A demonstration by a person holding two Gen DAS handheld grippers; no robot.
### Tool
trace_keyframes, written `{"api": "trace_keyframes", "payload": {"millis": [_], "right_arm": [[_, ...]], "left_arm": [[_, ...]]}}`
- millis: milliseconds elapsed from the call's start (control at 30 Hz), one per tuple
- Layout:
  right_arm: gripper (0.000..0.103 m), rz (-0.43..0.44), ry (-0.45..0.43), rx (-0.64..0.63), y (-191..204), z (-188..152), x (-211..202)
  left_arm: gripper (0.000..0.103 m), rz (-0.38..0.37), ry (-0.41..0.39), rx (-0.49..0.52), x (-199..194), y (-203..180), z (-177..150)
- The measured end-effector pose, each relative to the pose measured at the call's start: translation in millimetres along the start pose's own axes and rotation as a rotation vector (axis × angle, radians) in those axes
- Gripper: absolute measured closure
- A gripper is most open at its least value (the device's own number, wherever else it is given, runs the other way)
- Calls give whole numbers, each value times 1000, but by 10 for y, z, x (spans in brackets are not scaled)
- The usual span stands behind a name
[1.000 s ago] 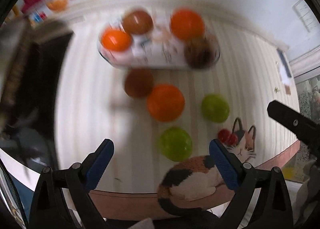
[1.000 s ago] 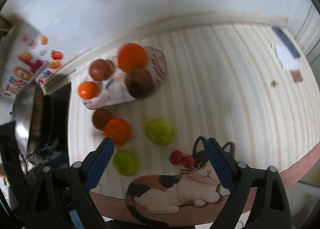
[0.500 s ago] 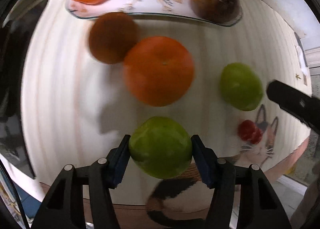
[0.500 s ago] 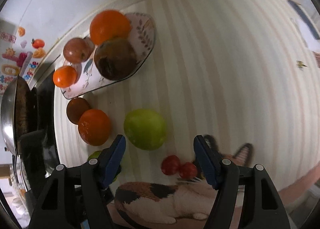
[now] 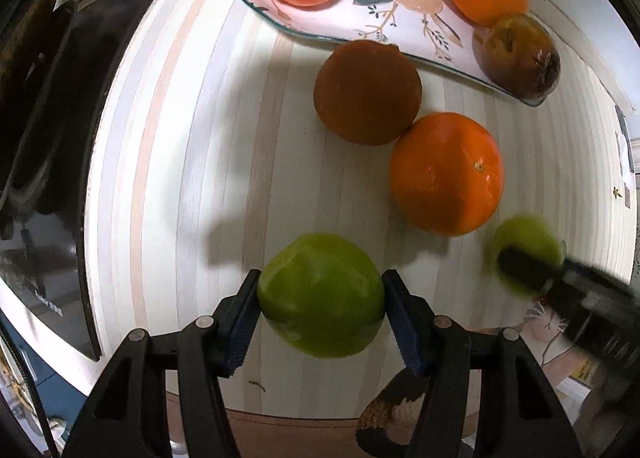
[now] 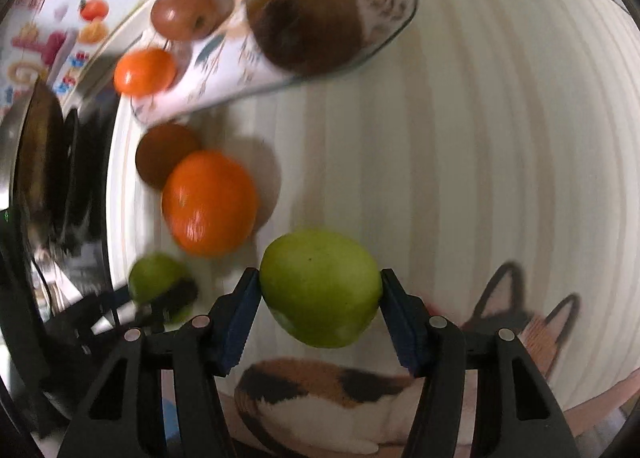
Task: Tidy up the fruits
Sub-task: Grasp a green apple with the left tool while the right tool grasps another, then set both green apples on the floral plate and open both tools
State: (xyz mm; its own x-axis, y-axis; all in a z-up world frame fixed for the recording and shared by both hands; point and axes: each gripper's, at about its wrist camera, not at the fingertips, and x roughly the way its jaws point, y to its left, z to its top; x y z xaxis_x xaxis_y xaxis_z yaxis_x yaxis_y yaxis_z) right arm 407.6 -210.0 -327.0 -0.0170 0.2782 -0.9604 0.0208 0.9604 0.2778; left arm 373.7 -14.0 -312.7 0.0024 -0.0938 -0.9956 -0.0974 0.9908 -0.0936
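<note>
My left gripper (image 5: 321, 278) points straight down and is shut on a green apple (image 5: 320, 298), its blue pads pressing both sides. My right gripper (image 6: 318, 276) has a second green apple (image 6: 320, 290) between its pads; its jaws are closing and the pads touch the apple's sides. Each view shows the other gripper blurred over its apple. A brown round fruit (image 5: 366, 92) and an orange (image 5: 446, 174) lie loose on the striped table. Behind them a patterned plate (image 5: 400, 6) carries two oranges, a reddish apple and a bruised brown apple (image 5: 516, 54).
A black cooktop (image 5: 48, 138) takes up the left side, with a metal pan (image 6: 36, 162) on it. A cat-print mat (image 6: 320, 390) lies along the table's front edge. Bare striped tabletop (image 6: 500, 138) stretches to the right of the fruit.
Both grippers have come down to the table. The left closed on one green apple half a second ago and holds it. The right narrowed from wide open onto the other green apple.
</note>
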Motion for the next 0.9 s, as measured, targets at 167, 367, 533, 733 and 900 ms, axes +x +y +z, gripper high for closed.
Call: {"api": "trace_keyframes", "payload": {"millis": [167,367,533,733,900], "right_arm": [[41,28,-1,36,-13,-88,131],[42,4,-27,11,112,-151,151],[42,87,-81,61,108,-158,-186],[42,137,-209,120,-58,297,-814],[42,103,-236,176,-302,977,-925]], "left_arm": [[46,-11,-1,-1,-3,49,18],[46,-6,-38,17,-167,44,-97],[46,-90,-105,32,-676,-25,-63],[46,-154,-200,60,-1191,-231,431],[46,-128,-174,57,-1060,-368,1014]]}}
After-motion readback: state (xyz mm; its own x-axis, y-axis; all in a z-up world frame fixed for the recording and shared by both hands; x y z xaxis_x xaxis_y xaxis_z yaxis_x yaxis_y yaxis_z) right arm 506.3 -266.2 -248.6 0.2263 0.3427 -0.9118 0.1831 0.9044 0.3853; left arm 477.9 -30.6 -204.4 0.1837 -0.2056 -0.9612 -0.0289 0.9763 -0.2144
